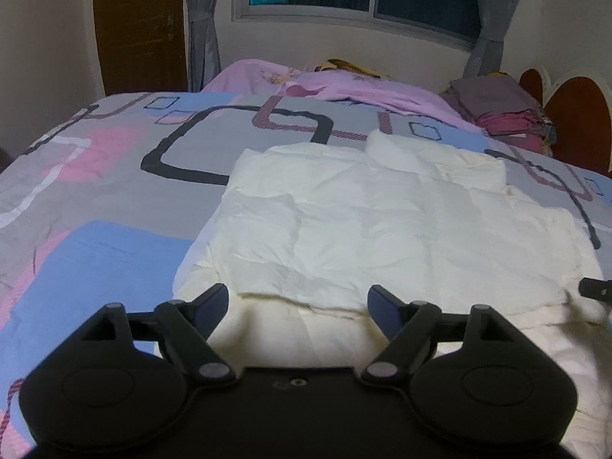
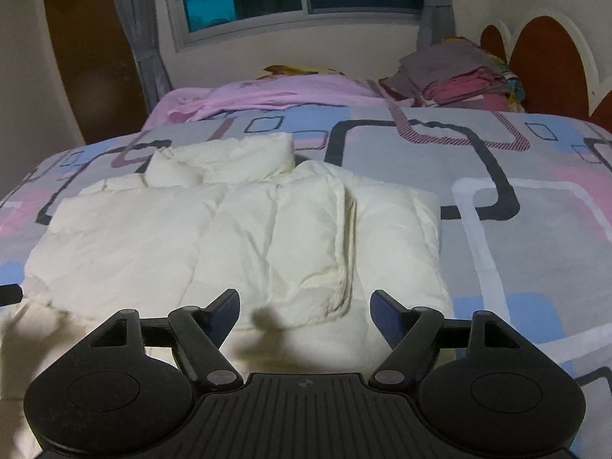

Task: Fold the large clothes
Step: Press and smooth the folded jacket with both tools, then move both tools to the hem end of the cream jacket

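A cream padded garment (image 1: pixel 367 229) lies partly folded on the patterned bedspread (image 1: pixel 114 176), with a rolled part at its far edge. My left gripper (image 1: pixel 298 302) hovers over its near left edge, jaws wide apart and nothing between the pads. In the right wrist view the same cream garment (image 2: pixel 237 237) fills the middle, a folded panel lying along its right side. My right gripper (image 2: pixel 305 308) hangs above the near edge, open and not touching the cloth. A tip of the right gripper (image 1: pixel 593 287) shows at the far right of the left wrist view.
A pink sheet (image 2: pixel 267 95) lies across the far side of the bed. A stack of folded clothes (image 2: pixel 455 76) sits at the back right by the brown headboard (image 2: pixel 543 65). A window with grey curtains (image 1: pixel 202 26) and a brown door (image 1: pixel 137 26) stand behind.
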